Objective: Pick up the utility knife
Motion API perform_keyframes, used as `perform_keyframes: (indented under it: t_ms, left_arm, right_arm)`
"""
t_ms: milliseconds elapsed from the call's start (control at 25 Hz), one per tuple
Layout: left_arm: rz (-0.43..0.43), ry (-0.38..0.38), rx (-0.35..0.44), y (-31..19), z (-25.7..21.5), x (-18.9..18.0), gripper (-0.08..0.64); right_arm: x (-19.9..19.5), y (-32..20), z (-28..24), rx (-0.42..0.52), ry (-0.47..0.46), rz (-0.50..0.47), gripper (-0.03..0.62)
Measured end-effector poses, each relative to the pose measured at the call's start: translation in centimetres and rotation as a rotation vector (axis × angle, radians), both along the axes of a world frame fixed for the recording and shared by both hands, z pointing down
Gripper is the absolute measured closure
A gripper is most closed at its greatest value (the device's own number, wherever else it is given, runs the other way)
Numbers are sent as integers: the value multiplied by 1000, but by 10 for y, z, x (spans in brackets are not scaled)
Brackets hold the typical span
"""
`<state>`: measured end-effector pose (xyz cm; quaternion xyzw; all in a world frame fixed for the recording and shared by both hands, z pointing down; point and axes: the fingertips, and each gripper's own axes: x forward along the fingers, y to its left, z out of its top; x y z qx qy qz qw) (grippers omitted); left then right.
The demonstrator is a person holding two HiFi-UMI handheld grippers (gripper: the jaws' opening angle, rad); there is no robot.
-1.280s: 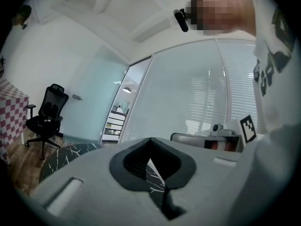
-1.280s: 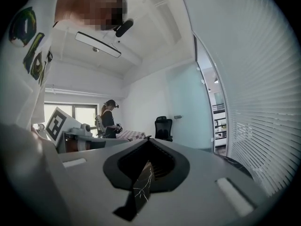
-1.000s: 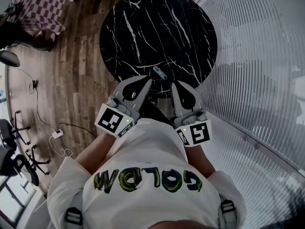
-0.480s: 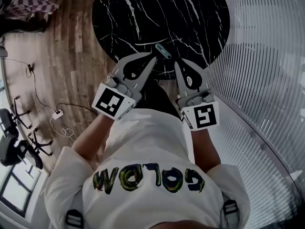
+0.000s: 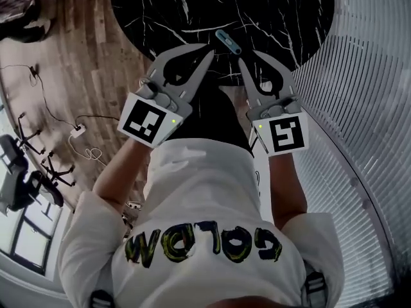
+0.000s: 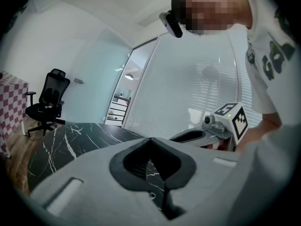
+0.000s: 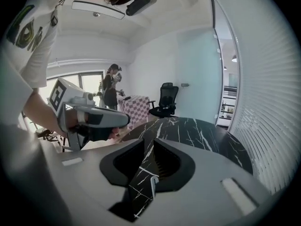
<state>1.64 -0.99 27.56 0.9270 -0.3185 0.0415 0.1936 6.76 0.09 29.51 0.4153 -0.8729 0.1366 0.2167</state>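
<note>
The utility knife (image 5: 228,42), slim and blue-grey, lies on the near edge of the round black marble table (image 5: 276,11). My left gripper (image 5: 207,49) is shut and empty, its tip just left of the knife. My right gripper (image 5: 249,56) sits just right of and nearer than the knife, and its jaws are opening with nothing gripped. In the right gripper view the jaws (image 7: 149,140) stand parted. A pale sliver (image 7: 152,185), probably the knife, shows on the marble through the gap. In the left gripper view the tips (image 6: 150,138) meet.
A ribbed glass wall (image 5: 372,108) curves close along the table's right side. The wooden floor (image 5: 96,76) at left carries a cable with a power strip (image 5: 77,130) and office chairs (image 5: 19,185). Across the room are a black chair (image 7: 164,100) and a standing person (image 7: 110,91).
Both grippers have come down and forward to the table's near edge, ending either side of the knife. The right jaws, shut before, have parted.
</note>
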Motion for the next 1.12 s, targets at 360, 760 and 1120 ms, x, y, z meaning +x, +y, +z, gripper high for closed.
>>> perform_keyframes:
  t_ms: [360,760,1120]
  left_arm:
    - [63,-15,-6,-1,57,13,555]
    - [98,-47,-27,-11,121,12,557]
    - [130,-55,-73,-9,165,14,557]
  right_arm:
    - [-5,-3,77,-121,67,-55,497]
    - [-3,-11,162,-245,170,-53,471]
    - [1,-6,225,-365,266,-100,429]
